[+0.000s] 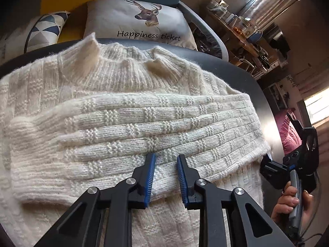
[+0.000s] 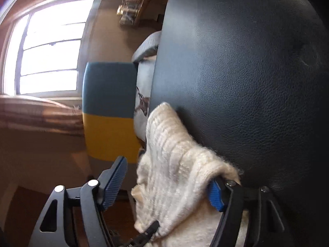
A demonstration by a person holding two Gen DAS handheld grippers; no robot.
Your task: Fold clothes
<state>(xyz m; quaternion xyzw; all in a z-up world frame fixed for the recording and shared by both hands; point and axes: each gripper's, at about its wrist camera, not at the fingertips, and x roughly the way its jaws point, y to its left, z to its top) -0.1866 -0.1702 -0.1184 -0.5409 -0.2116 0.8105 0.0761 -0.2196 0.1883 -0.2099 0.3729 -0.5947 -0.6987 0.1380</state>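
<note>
1. My left gripper hovers over the sweater, jaws apart and holding nothing. I reckon it's lining up the next fold.
2. My right gripper has its jaws wide apart round the right edge, not clamped.
3. The sweater's cream chunky knit, spread on a black leather seat, one sleeve laid across the chest, collar far side.

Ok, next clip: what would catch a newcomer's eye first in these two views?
The cream knit sweater fills the left wrist view, spread on a dark leather seat with one sleeve folded across its body. Behind it sits a deer cushion reading "Happiness ticket". The open right gripper straddles the sweater's edge beside the seat.
</note>
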